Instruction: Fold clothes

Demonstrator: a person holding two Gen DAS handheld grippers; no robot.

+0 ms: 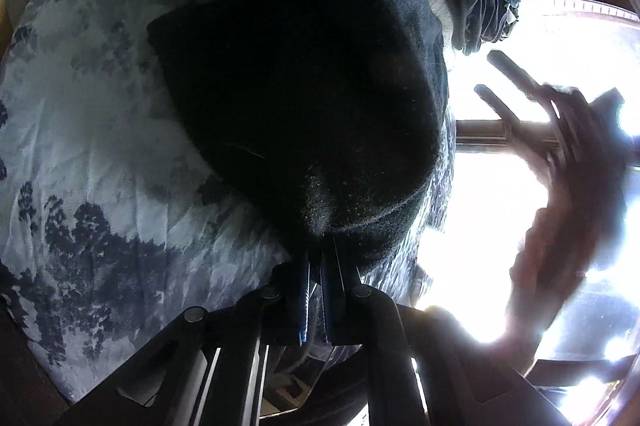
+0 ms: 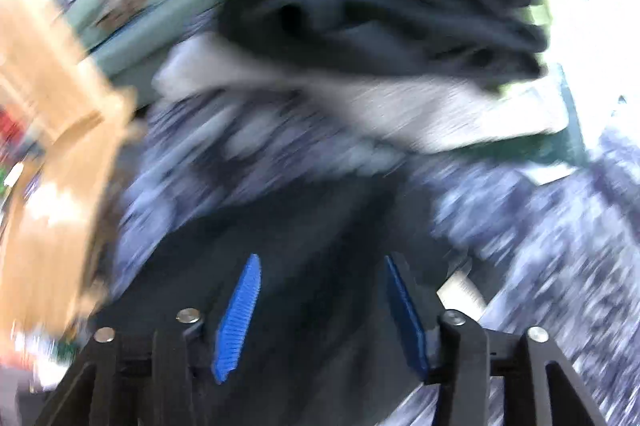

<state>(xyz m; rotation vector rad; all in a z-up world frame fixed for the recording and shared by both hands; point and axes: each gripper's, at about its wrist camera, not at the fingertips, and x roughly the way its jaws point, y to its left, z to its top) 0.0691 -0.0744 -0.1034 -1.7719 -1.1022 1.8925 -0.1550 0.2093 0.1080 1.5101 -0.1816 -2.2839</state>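
Two grippers: left gripper clamped on black garment hem, cloth running toward 12 o'clock; right gripper apart, empty, hovering above it.

Black garment: fuzzy matt cloth. Bedsheet: smooth mottled blue-white cotton-like cloth.

The left gripper was clamped tight, pinching black cloth. The right gripper stood with jaws apart, nothing pressed between its blue pads, pointing steeply downward.
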